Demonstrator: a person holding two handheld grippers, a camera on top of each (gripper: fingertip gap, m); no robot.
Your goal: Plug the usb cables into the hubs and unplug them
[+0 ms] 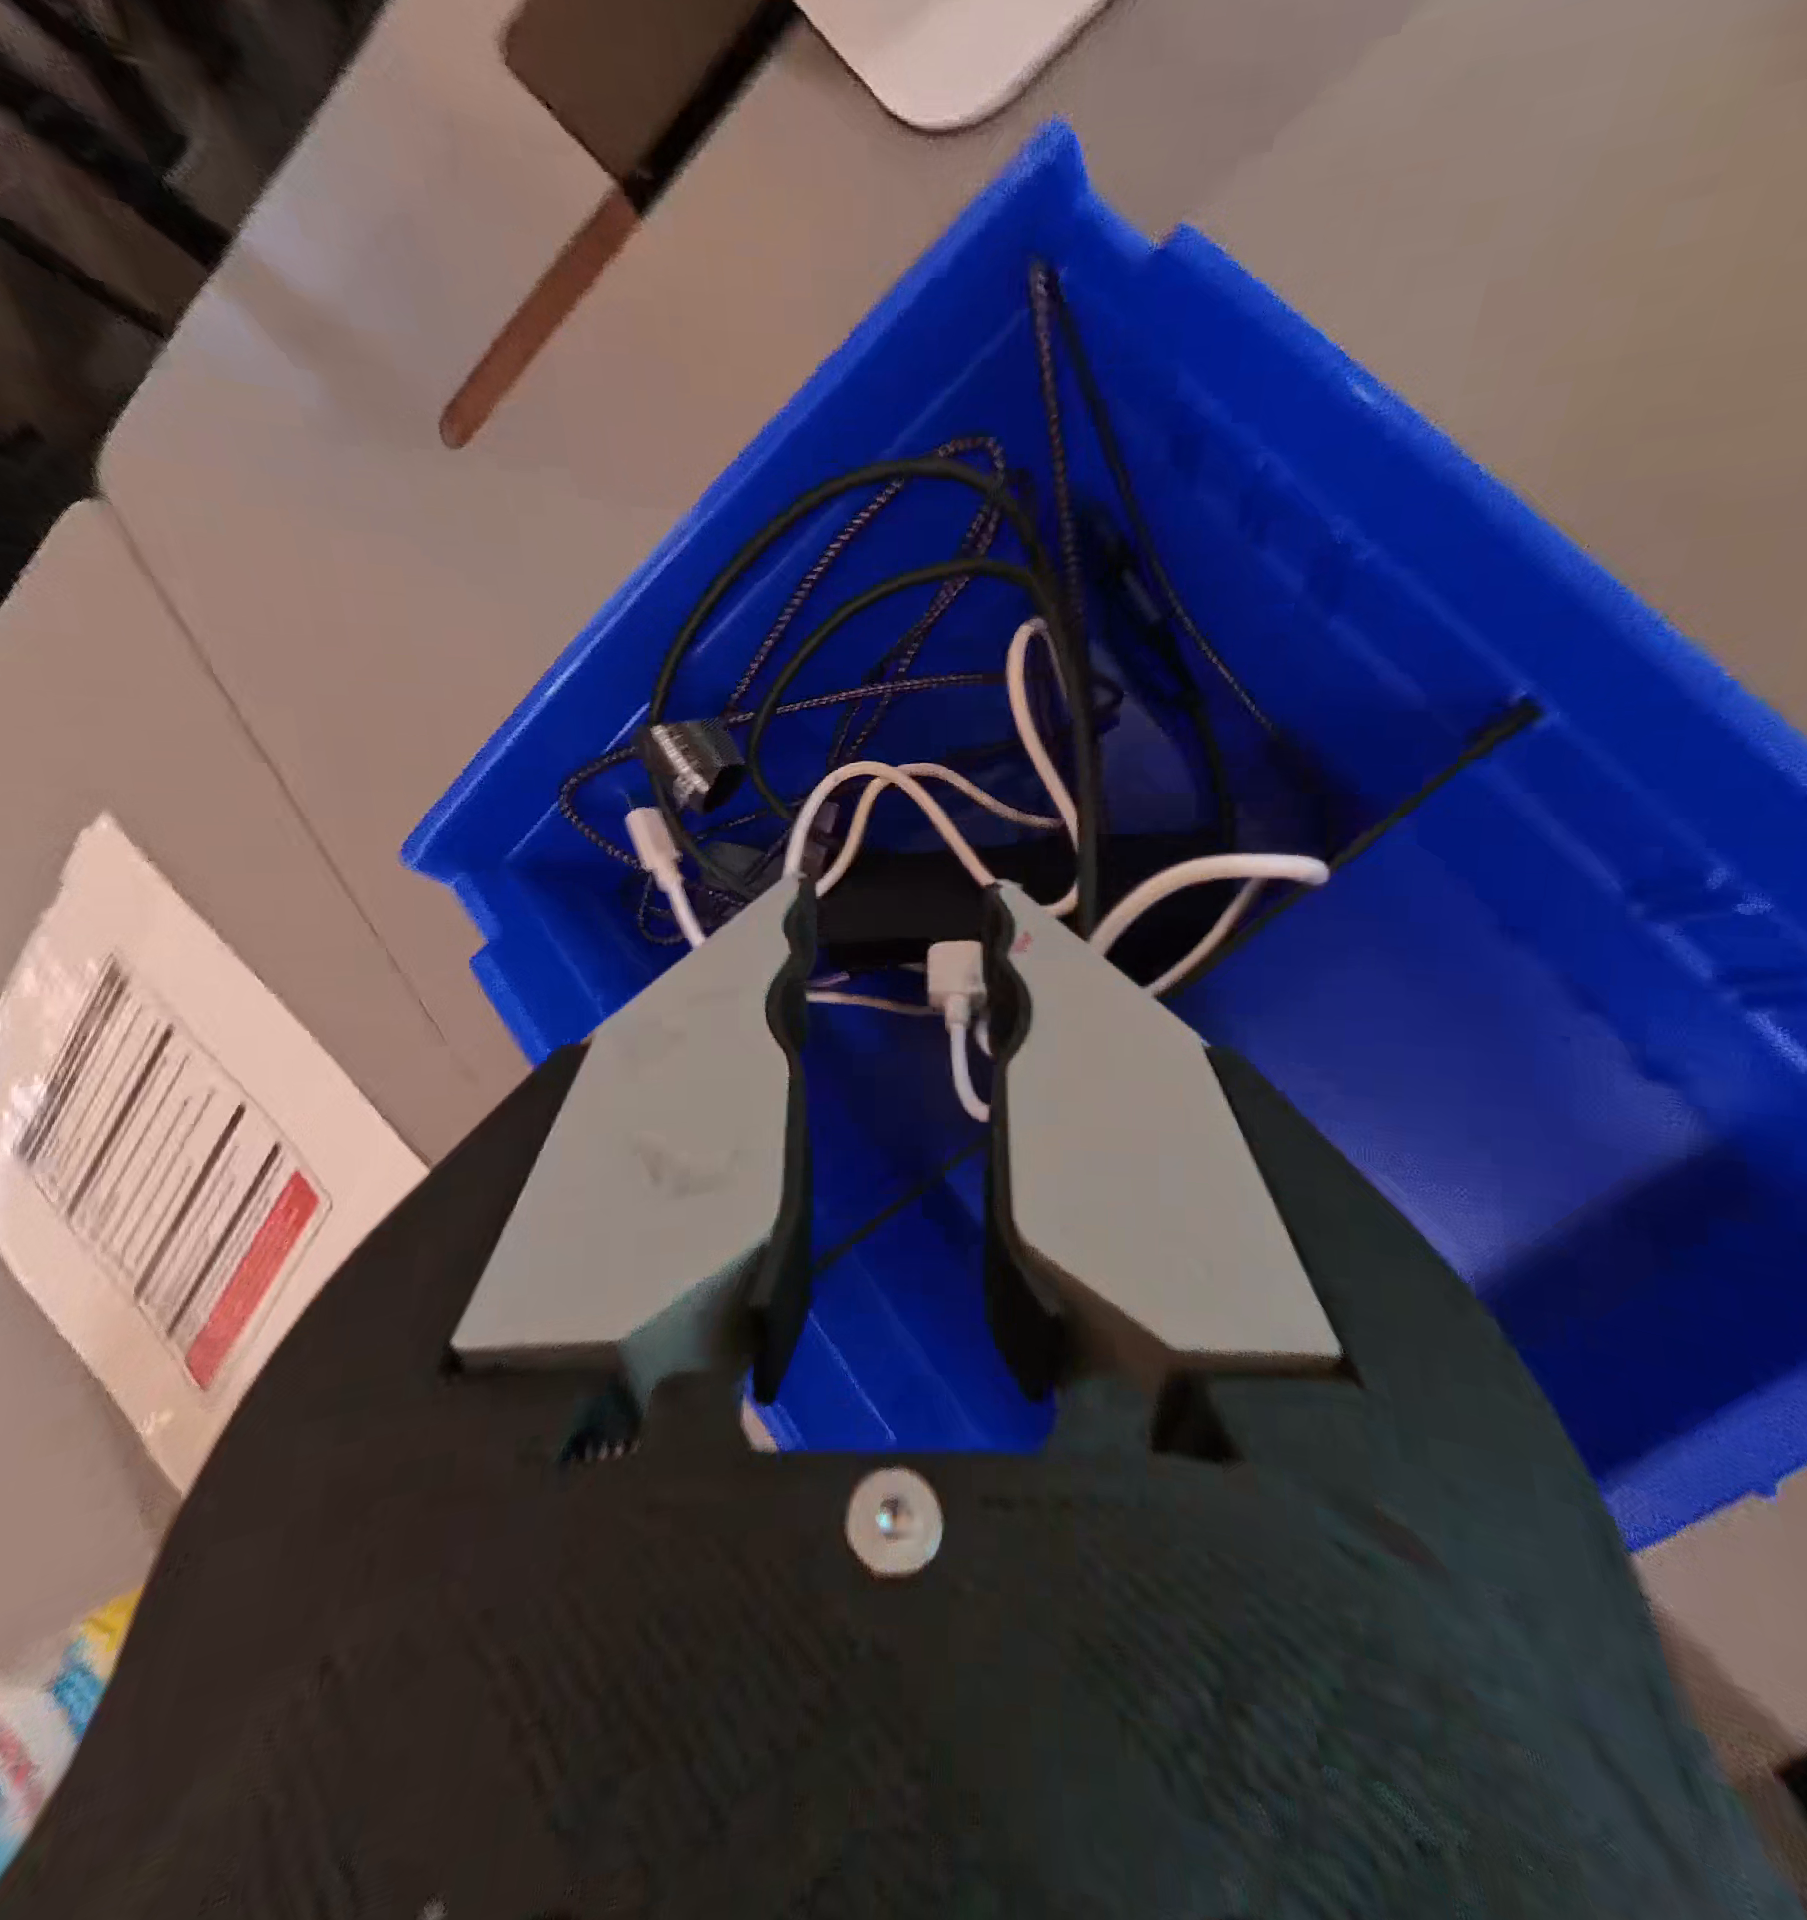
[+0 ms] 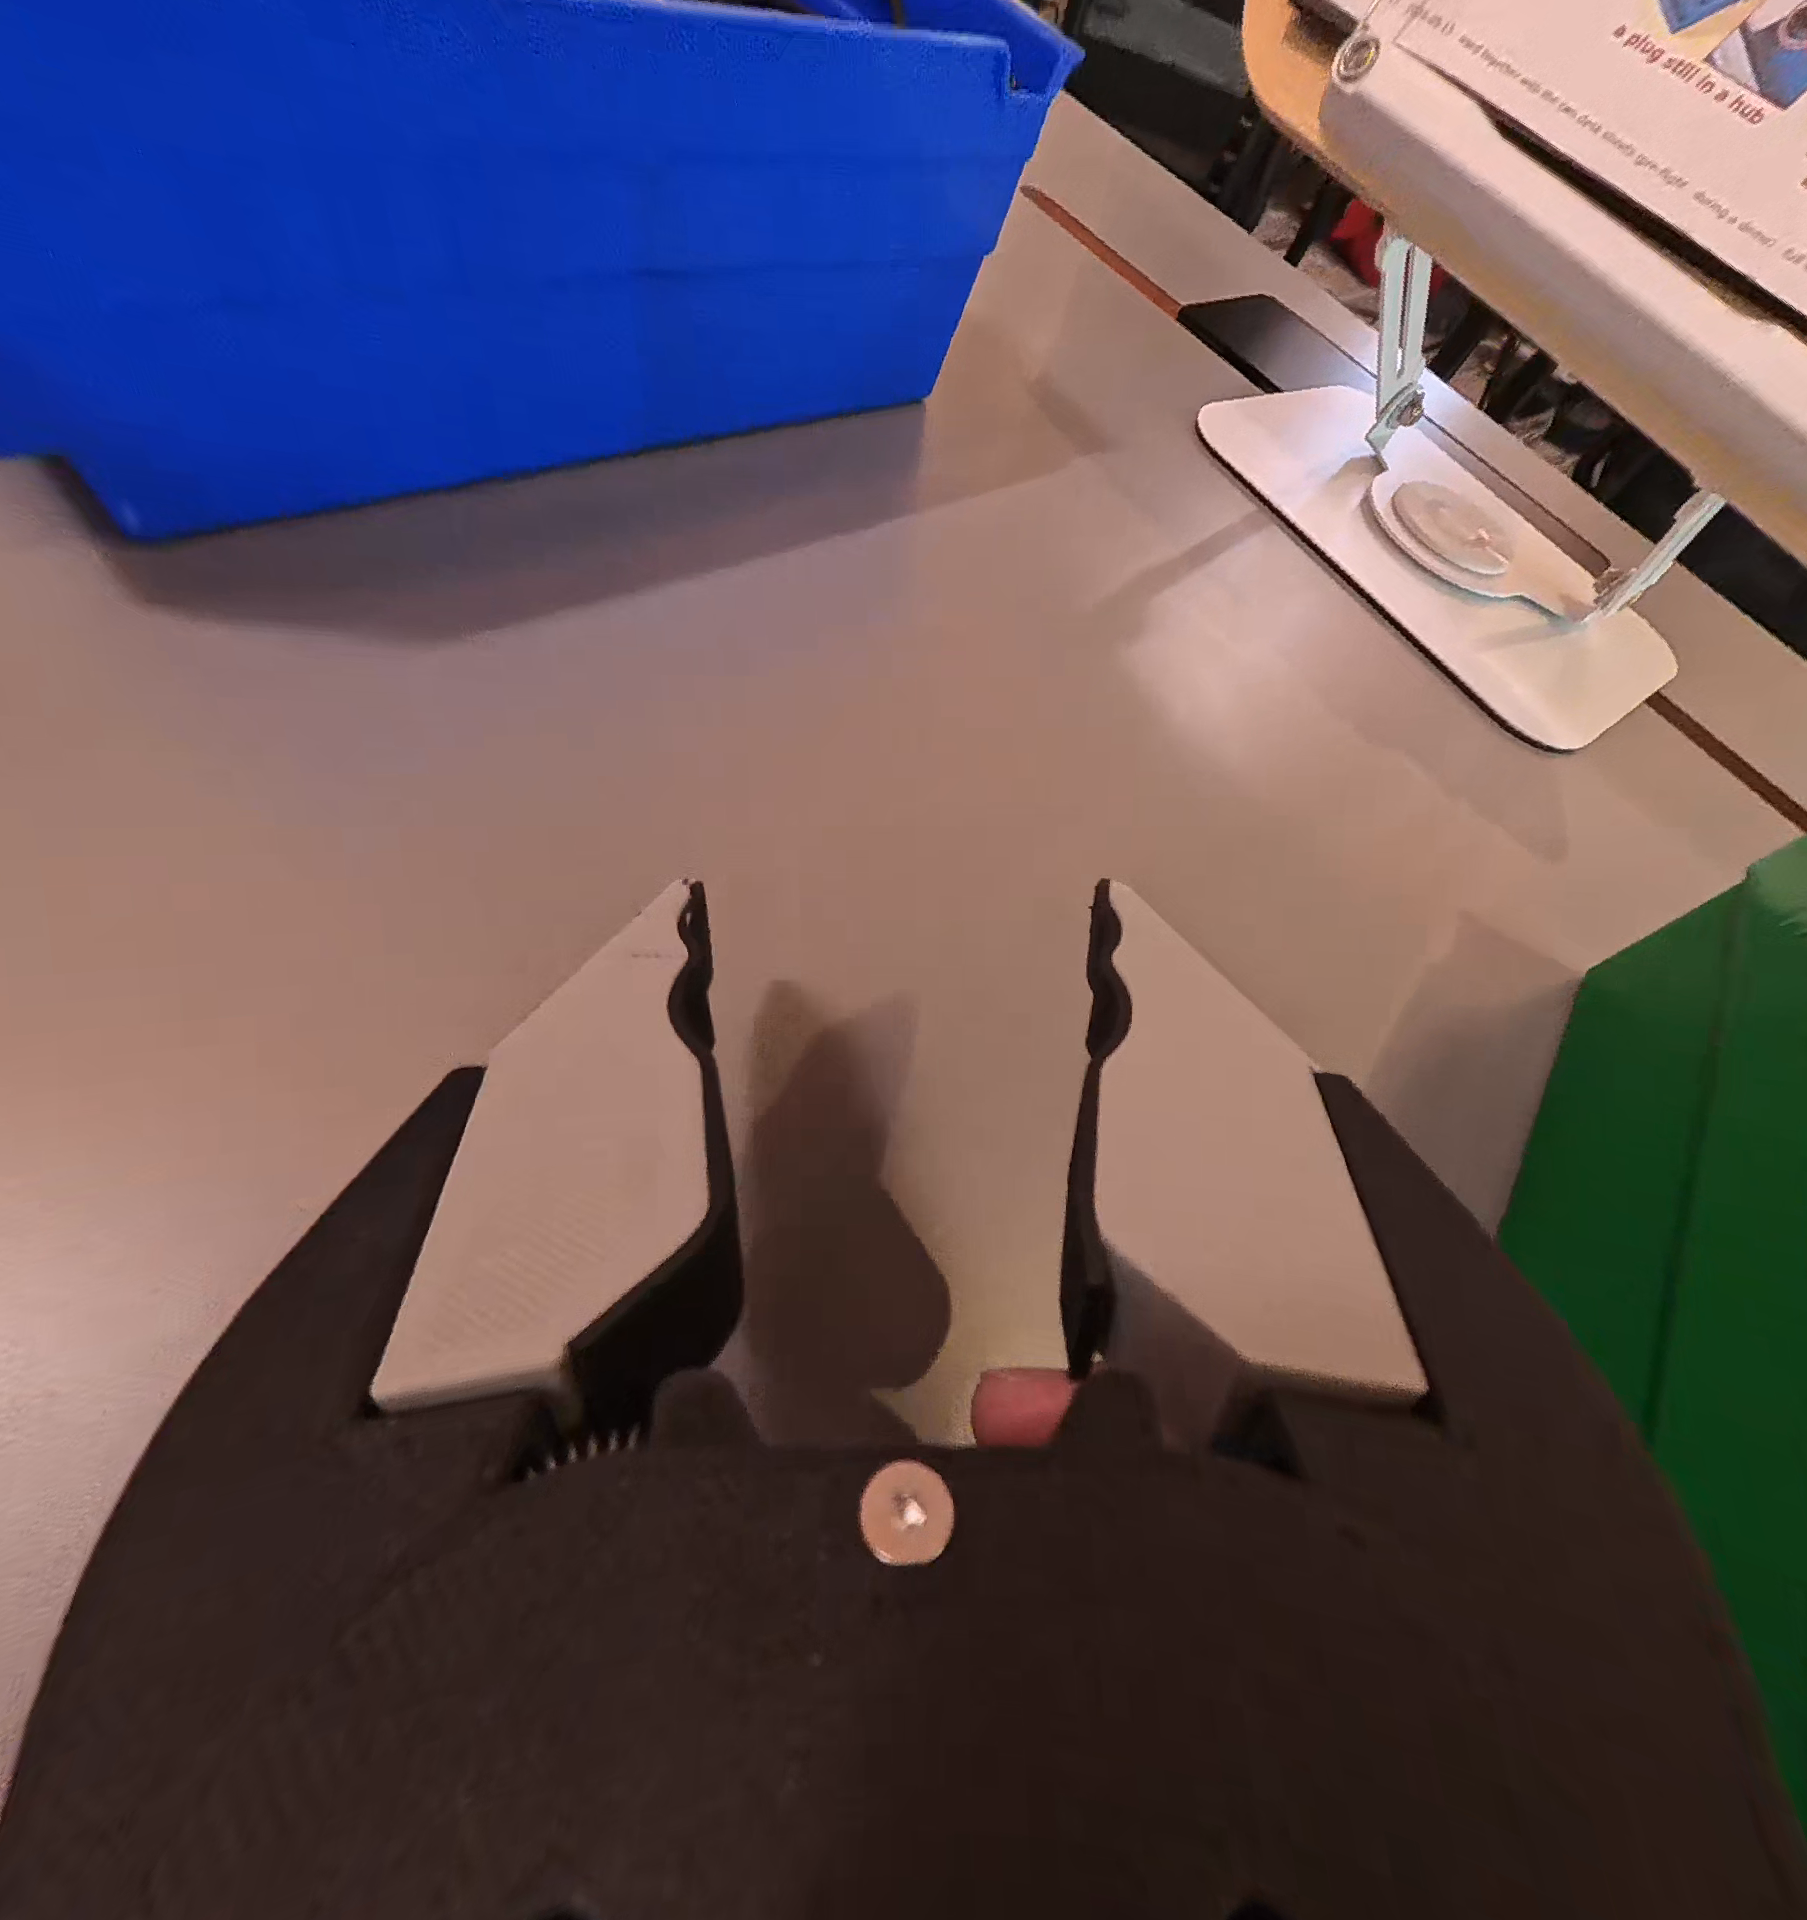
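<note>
In the left wrist view my left gripper [image 1: 899, 888] hangs over a blue bin [image 1: 1398, 727]. Its tips are closed on a small black hub [image 1: 904, 916]. A white USB plug [image 1: 956, 977] with its white cable [image 1: 1190, 883] sits just under the hub, by the right finger. I cannot tell if it is plugged in. Tangled black cables [image 1: 774, 582], a silver-and-black connector [image 1: 691, 764] and another white plug [image 1: 650, 831] lie in the bin. My right gripper [image 2: 899, 894] is open and empty, low over the grey table [image 2: 566, 779].
In the right wrist view the blue bin [image 2: 463, 260] stands at the far left. A green bin [image 2: 1709, 1247] is close on the right. A white stand [image 2: 1450, 582] holds a printed board [image 2: 1605, 156] at the far right. A bagged sheet [image 1: 151, 1143] lies left of the bin. Left tips to right tips: about 30 centimetres. My left gripper is the nearer one to the white USB plug [image 1: 956, 977]: about 5 centimetres, against 30 centimetres.
</note>
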